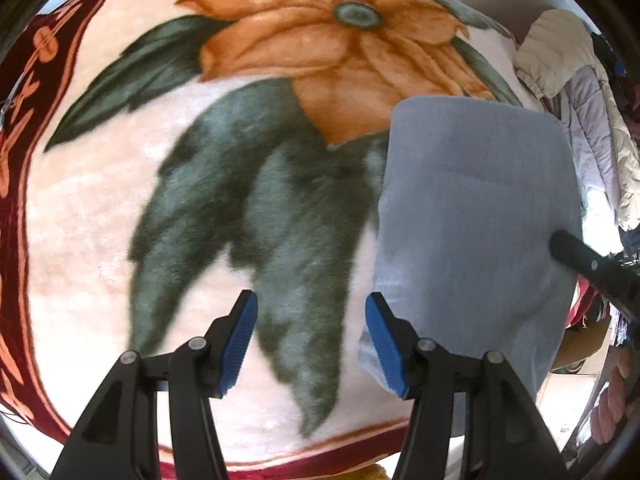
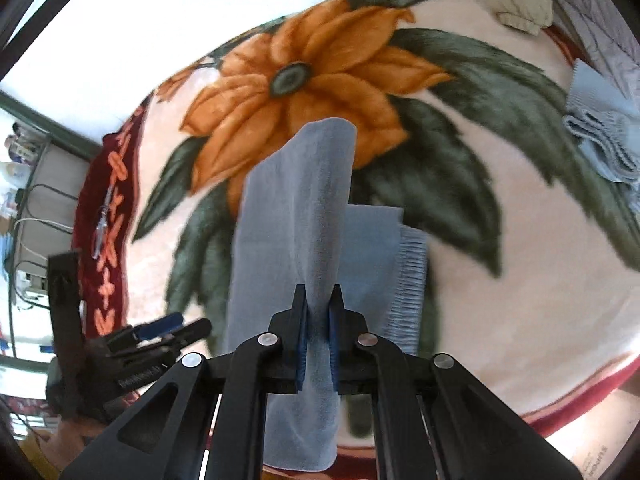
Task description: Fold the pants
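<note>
My right hand-held gripper (image 2: pixel 319 312) pinches a raised fold of the soft light-blue fabric pants (image 2: pixel 294 216) lying on the plush cream blanket with the orange flower (image 2: pixel 500 320), while my left hand-held gripper (image 1: pixel 311 338), jaws wide and holding nothing, hovers at the pants' nine o'clock edge.

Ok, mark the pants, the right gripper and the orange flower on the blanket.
pants (image 2: pixel 292 216): right wrist view, on the raised fold of blue fabric.
right gripper (image 2: pixel 318 312): right wrist view, midway between fingertips shut on the fabric.
orange flower (image 1: pixel 356 14): left wrist view, on its grey-green centre.
</note>
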Demonstrator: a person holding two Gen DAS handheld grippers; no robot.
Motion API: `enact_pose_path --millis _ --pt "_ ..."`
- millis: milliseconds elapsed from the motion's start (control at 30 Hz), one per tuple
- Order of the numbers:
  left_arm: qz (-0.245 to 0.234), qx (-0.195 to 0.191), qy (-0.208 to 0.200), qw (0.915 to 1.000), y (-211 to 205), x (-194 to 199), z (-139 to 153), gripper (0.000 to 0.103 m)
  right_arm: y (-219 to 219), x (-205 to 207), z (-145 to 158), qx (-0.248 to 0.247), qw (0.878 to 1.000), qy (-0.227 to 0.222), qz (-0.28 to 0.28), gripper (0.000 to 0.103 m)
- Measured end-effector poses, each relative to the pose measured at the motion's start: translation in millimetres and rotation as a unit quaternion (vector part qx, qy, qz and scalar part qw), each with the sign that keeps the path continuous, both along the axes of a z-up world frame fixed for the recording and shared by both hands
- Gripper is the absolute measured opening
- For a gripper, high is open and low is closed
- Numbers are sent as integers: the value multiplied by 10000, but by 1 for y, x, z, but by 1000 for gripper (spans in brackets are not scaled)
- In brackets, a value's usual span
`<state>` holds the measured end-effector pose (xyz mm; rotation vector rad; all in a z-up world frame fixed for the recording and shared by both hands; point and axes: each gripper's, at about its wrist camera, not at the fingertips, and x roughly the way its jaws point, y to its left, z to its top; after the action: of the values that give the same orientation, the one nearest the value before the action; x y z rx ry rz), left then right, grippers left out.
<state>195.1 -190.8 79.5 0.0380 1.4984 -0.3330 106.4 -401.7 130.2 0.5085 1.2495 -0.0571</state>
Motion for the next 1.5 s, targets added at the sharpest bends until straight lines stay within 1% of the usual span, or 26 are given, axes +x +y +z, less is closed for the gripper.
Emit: enact_pose_path --millis 67,133,200,233,300,400,433,500,600,667,733,767,800,867,933,1033,1100,1167,1300,1367,1433,1500 --pt "-43 -102 47 9999 -10 1 -3 59 -12 -5 -7 -96 9998 141 -64 9" --pt "-169 -111 103 9997 -22 0 -8 59 -24 -9 -16 -226 9994 221 -139 9" --pt "-273 -146 21 9995 -33 -3 -7 59 -31 -9 -29 -387 9985 338 -186 9" --pt "-316 -191 -16 9993 -36 -4 -6 59 -34 -9 -39 -391 9980 443 -215 9" --pt "-401 -254 -20 9989 -42 -7 -10 59 -41 -7 -65 -249 9968 697 -289 10" --pt "-497 -107 93 9987 -48 -11 -28 59 -46 -7 -84 -213 9951 864 -435 13" --pt "-491 -71 164 9986 -48 -12 -35 60 -47 -8 -84 -208 9949 864 -474 14" --pt "-441 -81 220 9987 -46 -11 -39 62 -50 -12 -79 -119 9948 842 -561 15" --pt "-386 -86 210 9990 -43 -7 -29 60 -52 -21 -64 -101 9943 840 -651 18" --pt "-372 -229 147 9989 -43 -5 -18 60 -49 -29 -49 -75 9957 688 -621 18" --pt "-351 -417 111 9984 -45 -2 -9 61 -47 -34 -45 37 9964 638 -562 27" --pt "-358 -489 116 9981 -47 1 -7 62 -47 -34 -46 127 9961 665 -560 42" --pt "-360 -579 146 9976 -49 4 -7 63 -48 -34 -53 327 9949 742 -604 55" --pt "-352 -655 206 9970 -53 8 -11 65 -52 -33 -64 631 9921 791 -743 56" --pt "-419 -676 262 9965 -61 13 -20 65 -53 -29 -76 635 9915 822 -788 56" --pt "-665 -629 233 9955 -70 12 -30 65 -49 -26 -92 480 9941 723 -656 57" --pt "-739 -639 190 9950 -71 12 -36 67 -49 -30 -98 546 9945 515 -728 64" --pt "-735 -730 139 9945 -69 11 -41 70 -53 -37 -103 723 9936 314 -808 64" --pt "-541 -1153 82 9918 -56 8 -48 71 -54 -44 -106 936 9917 128 -876 64" --pt "-458 -1321 70 9902 -52 6 -50 71 -53 -47 -108 1024 9907 18 -894 67" --pt "-424 -1588 116 9863 -49 5 -52 71 -51 -48 -112 1057 9902 -105 -903 69" --pt "-507 -1836 128 9816 -47 5 -54 71 -50 -52 -114 1048 9901 -227 -908 71"
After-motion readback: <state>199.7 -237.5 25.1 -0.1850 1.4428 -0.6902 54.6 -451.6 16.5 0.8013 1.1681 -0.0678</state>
